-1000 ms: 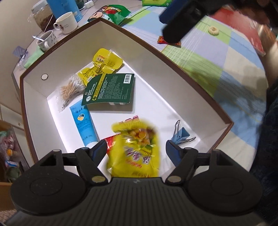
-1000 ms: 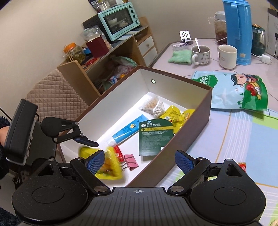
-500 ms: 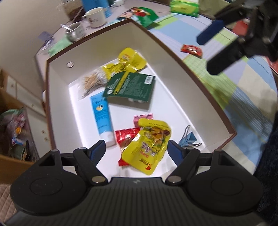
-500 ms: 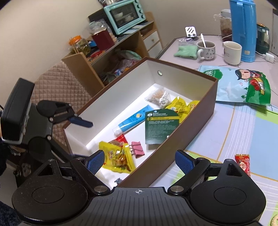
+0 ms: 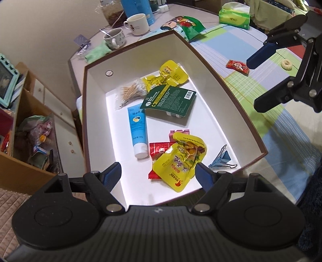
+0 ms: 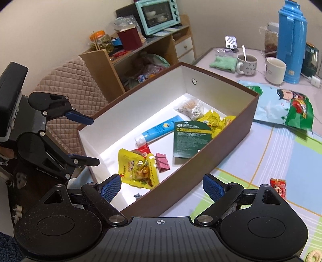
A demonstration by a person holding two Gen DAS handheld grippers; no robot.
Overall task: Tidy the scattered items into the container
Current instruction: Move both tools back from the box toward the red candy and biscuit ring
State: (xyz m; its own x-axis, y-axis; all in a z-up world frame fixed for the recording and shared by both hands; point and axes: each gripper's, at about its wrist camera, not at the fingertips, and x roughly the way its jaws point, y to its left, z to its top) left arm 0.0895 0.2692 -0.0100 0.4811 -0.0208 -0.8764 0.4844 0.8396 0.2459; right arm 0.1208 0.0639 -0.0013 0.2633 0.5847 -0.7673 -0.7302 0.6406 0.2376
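A brown box (image 5: pixel 211 84) with a white inside holds a yellow snack pouch (image 5: pixel 179 161), a red packet (image 5: pixel 158 148), a blue tube (image 5: pixel 136 129), a green packet (image 5: pixel 169 100), cotton swabs (image 5: pixel 130 92) and a blue binder clip (image 5: pixel 221 159). My left gripper (image 5: pixel 159 174) hovers open and empty over the box's near end. My right gripper (image 6: pixel 162 187) is open and empty above the box's long wall (image 6: pixel 201 171). On the cloth outside lie a red candy packet (image 6: pixel 278 188) and a ring biscuit (image 5: pixel 286 64).
A large snack bag (image 6: pixel 281 104), two mugs (image 6: pixel 246 64), a blue thermos (image 6: pixel 291 40) and a tissue pack (image 5: pixel 234 16) stand on the table beyond the box. A wooden shelf (image 6: pixel 112 66) with a toaster oven is to the left.
The yellow pouch dropped from between my left fingers and now lies on the box floor. My left gripper has pulled back and up. The right gripper drifted slightly.
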